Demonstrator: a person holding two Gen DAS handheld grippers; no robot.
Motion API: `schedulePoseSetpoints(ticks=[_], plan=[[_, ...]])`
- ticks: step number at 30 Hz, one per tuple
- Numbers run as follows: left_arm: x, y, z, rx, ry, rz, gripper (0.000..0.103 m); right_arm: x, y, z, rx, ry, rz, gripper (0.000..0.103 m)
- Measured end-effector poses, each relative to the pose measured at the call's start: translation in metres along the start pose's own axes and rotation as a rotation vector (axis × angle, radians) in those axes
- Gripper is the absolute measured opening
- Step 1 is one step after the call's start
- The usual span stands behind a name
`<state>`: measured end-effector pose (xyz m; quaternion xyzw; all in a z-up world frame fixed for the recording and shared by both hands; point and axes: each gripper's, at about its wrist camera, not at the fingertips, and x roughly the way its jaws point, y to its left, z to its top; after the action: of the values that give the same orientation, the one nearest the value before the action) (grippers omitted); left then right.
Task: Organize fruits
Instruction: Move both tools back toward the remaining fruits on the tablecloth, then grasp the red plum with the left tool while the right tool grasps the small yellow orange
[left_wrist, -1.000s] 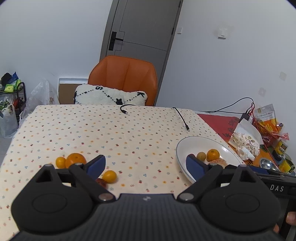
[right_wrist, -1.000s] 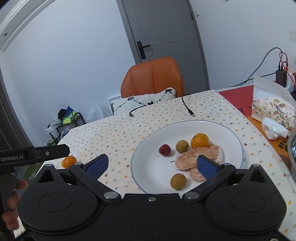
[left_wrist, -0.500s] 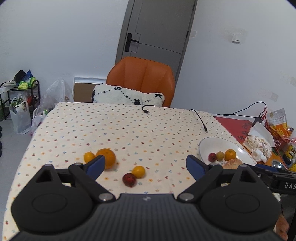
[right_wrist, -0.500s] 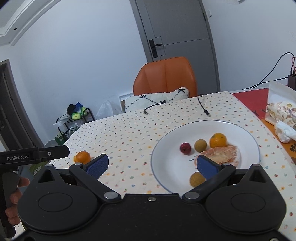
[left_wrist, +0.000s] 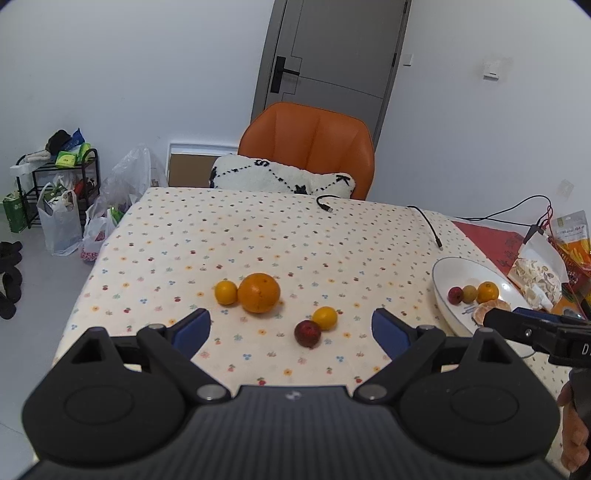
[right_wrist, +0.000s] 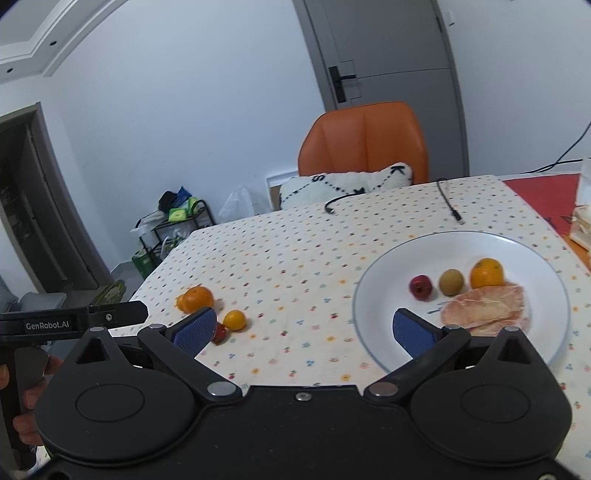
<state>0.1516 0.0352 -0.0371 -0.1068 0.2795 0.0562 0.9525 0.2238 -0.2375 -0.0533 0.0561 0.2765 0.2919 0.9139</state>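
Both grippers are released and hold nothing: the left gripper (left_wrist: 291, 326) hangs above four loose fruits at frame centre, a big orange (left_wrist: 258, 292) among them; the right gripper (right_wrist: 303, 330) hovers by the plate (right_wrist: 384, 354) at right, which carries fruit on the counter (left_wrist: 258, 229).

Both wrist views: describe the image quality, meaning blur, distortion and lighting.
Left wrist view: sharp, with strong fisheye bending of the door and dark corner vignetting; soft even light, faint shadows under the big orange. Right wrist view: same barrel distortion; slightly softer, with the plate and its fruit mildly blurred; no harsh glare.
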Motion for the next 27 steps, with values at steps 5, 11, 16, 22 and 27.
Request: schedulePoseSetpoints(ticks=[5,11,16,22,27], plan=[[-0.001,0.009,-0.002,-0.01,-0.004,0.007,0.093,0.008,0.006,0.0,-0.01,0.015,0.023,0.103],[0.002,0.012,-0.004,-0.01,-0.001,-0.002,0.091,0.017,0.015,0.001,-0.04,0.017,0.039,0.103],[0.007,0.012,-0.006,-0.023,-0.006,-0.013,0.089,0.024,0.021,0.002,-0.053,0.031,0.05,0.102],[0.02,0.01,-0.01,-0.041,0.009,-0.032,0.078,0.035,0.025,0.001,-0.064,0.056,0.059,0.093],[0.034,0.008,-0.016,-0.05,0.032,-0.044,0.066,0.042,0.029,0.0,-0.075,0.071,0.068,0.084]])
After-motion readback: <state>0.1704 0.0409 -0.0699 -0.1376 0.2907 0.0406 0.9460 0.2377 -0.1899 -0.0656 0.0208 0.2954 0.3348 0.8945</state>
